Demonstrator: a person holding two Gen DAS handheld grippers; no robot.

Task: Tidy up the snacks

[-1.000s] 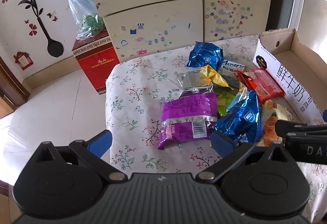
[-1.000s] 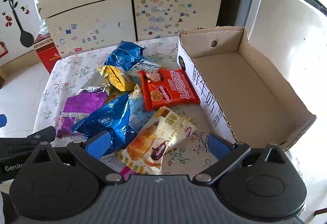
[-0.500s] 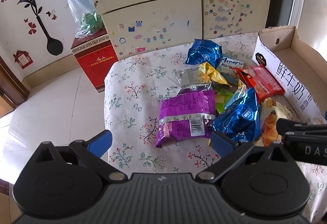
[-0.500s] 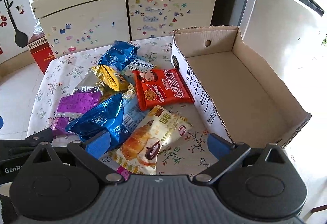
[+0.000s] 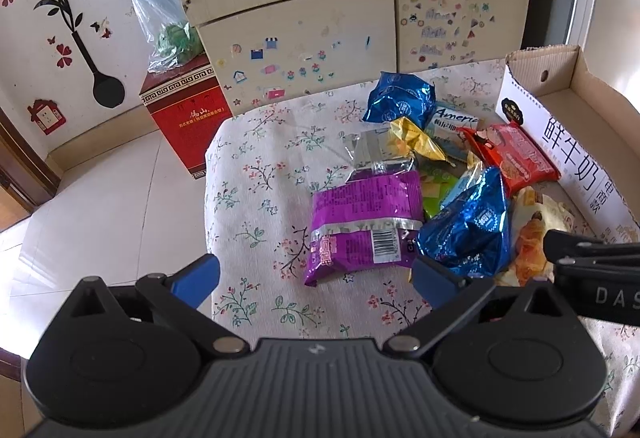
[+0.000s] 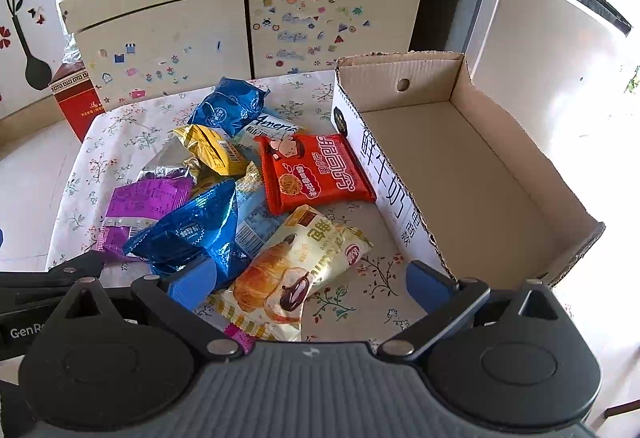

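Left gripper (image 5: 314, 276) spread wide, empty, above the floral tablecloth (image 5: 256, 174); purple foil snack packet (image 5: 362, 222) lies just ahead between its fingers. Right gripper (image 6: 308, 278) likewise spread, empty, cream croissant-print bread packet (image 6: 298, 266) beneath it, open brown cardboard box (image 6: 516, 174) alongside.

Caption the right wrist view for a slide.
Open right hand-held gripper hovers over a bread packet beside the empty cardboard box.

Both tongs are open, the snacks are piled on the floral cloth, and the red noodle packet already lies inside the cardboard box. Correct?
Not quite: the right wrist view shows the red noodle packet outside the open cardboard box, on the floral cloth against its printed wall.
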